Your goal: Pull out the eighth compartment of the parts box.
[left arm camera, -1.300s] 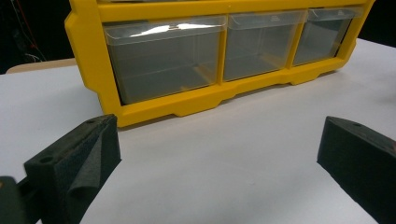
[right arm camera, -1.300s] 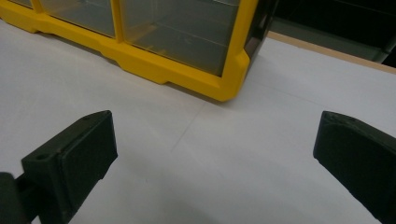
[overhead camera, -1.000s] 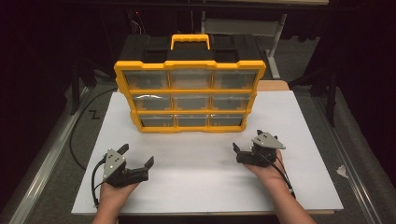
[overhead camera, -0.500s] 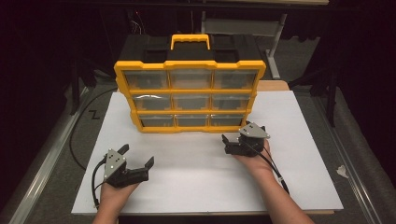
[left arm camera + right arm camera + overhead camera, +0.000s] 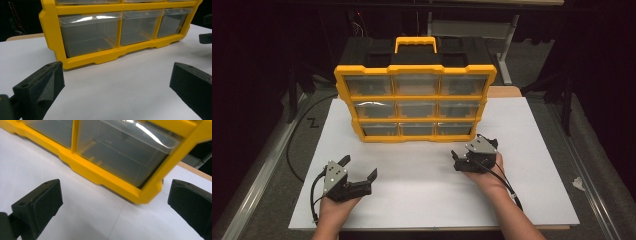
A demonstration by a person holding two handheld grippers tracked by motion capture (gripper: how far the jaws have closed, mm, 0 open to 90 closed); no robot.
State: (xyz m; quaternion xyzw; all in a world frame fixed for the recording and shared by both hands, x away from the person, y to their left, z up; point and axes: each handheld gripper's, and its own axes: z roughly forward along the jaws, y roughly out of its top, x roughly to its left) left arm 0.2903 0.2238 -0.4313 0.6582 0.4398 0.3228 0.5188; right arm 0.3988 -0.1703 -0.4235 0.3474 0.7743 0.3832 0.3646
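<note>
On the flat white table board (image 5: 532, 150) I see the yellow plastic drawer cabinet with clear drawers (image 5: 416, 102) standing upright, my right gripper (image 5: 468, 154) spread wide near its lower right corner, my left gripper (image 5: 360, 169) likewise spread, farther back.

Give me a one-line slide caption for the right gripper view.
Open right tongs face the bottom-right clear drawer of the yellow organizer on the white tabletop.
</note>
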